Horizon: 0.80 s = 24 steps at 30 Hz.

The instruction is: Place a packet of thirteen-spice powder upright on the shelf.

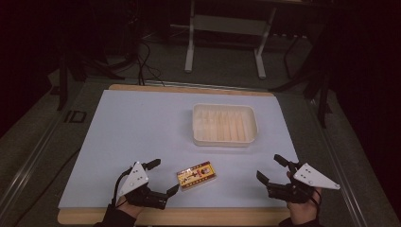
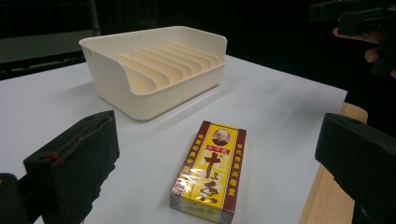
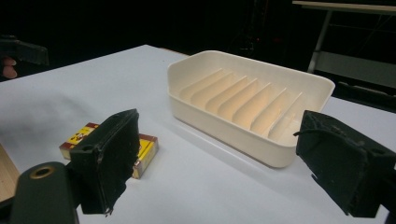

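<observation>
Lying flat, yellow box (image 2: 210, 172) ahead of spread left fingers (image 2: 70, 172), untouched; right fingers (image 3: 107, 158) spread, empty.

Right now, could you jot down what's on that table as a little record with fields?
surface: white sheet on a wooden table
box: small yellow and red box lying flat near the front edge, between the two grippers
tray: cream ribbed tray, empty, behind the box
left gripper: open, low beside the box, not touching it
right gripper: open, apart from the box and tray
held: nothing
</observation>
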Tool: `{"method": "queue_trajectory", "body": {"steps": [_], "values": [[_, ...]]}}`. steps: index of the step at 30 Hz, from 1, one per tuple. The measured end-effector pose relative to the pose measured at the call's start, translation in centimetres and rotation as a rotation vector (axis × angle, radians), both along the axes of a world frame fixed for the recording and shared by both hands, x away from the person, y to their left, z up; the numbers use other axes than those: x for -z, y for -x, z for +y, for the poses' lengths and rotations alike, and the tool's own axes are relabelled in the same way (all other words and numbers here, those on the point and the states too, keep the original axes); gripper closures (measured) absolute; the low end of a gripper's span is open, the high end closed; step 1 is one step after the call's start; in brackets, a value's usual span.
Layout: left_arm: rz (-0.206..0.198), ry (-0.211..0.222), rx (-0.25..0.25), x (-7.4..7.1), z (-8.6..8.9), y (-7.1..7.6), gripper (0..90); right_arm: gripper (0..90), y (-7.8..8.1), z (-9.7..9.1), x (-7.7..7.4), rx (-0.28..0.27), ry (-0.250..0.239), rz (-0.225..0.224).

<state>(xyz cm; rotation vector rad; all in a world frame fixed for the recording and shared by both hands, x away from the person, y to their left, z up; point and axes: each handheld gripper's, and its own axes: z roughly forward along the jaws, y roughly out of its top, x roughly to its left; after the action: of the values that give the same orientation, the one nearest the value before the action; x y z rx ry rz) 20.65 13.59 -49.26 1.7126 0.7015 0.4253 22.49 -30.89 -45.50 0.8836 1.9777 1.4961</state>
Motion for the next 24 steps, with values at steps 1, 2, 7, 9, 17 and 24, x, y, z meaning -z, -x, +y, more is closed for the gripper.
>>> {"method": "queue_trajectory", "body": {"steps": [1, 2, 7, 9, 17, 24], "values": [[0.000, 0.000, 0.000, 0.0, 0.0, 0.0, 0.4, 13.3, 0.0, 0.0, 0.0, -0.001, -0.001, -0.001], [0.002, 0.006, -0.003, 0.0, 0.0, 0.0, 0.4, 13.3, 0.0, 0.0, 0.0, -0.001, -0.001, -0.001], [-0.003, 0.012, -0.015, -0.2, 0.2, 0.1, 0.4, 13.3, 0.0, 0.0, 0.0, 0.005, 0.004, 0.000], [0.014, 0.018, -0.007, -0.2, 0.1, 0.1, 0.4, 13.3, 0.0, 0.0, 0.0, 0.007, 0.005, 0.001], [0.064, -0.043, 0.010, -0.3, -0.7, -0.2, 0.4, 13.3, -0.1, 0.1, 0.2, 0.004, 0.009, 0.015], [0.069, -0.045, 0.009, -1.7, -1.1, -0.6, 0.5, 13.3, -0.1, 0.2, 0.2, -0.001, 0.007, 0.014]]}}
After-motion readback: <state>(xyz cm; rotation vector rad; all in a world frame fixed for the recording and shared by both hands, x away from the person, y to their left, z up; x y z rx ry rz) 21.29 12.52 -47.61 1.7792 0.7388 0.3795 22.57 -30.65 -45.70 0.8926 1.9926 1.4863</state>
